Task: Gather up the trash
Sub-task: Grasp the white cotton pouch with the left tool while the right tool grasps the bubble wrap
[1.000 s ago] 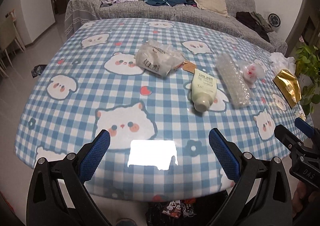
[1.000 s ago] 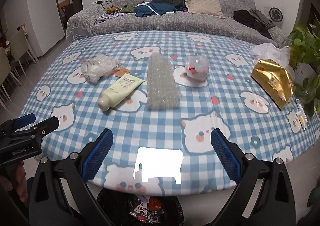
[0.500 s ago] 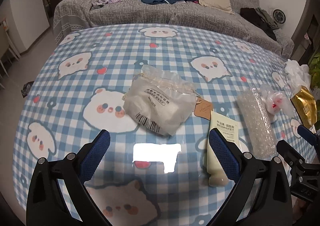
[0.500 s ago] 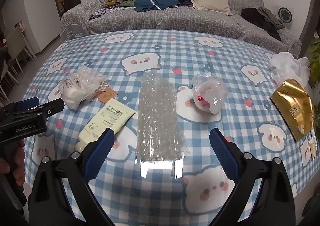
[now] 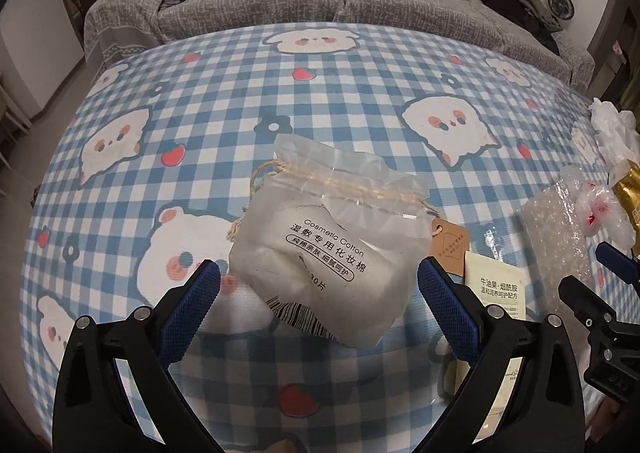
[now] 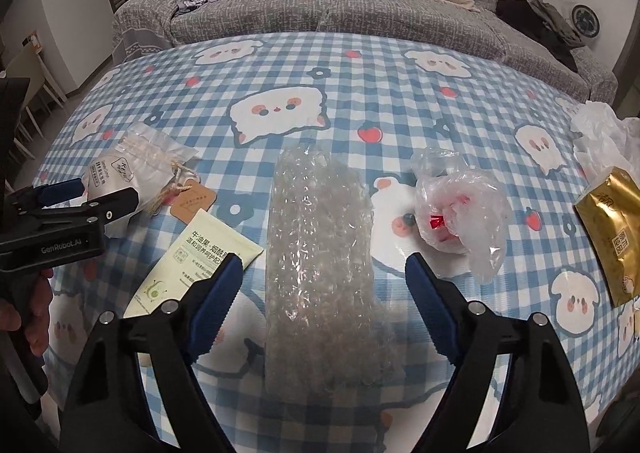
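Left tongs [image 5: 318, 285] spread wide around cotton bag [image 5: 328, 253] on bench [image 5: 360, 93]. Right tongs [image 6: 320, 277] spread, straddling bubble wrap [image 6: 320, 253]; tube [image 6: 192, 265] just left.

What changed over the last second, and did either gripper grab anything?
Both grippers moved forward over the table: the left gripper now straddles the cotton bag, the right gripper the bubble wrap. Both stayed open; nothing is grasped. The trash hasn't moved.
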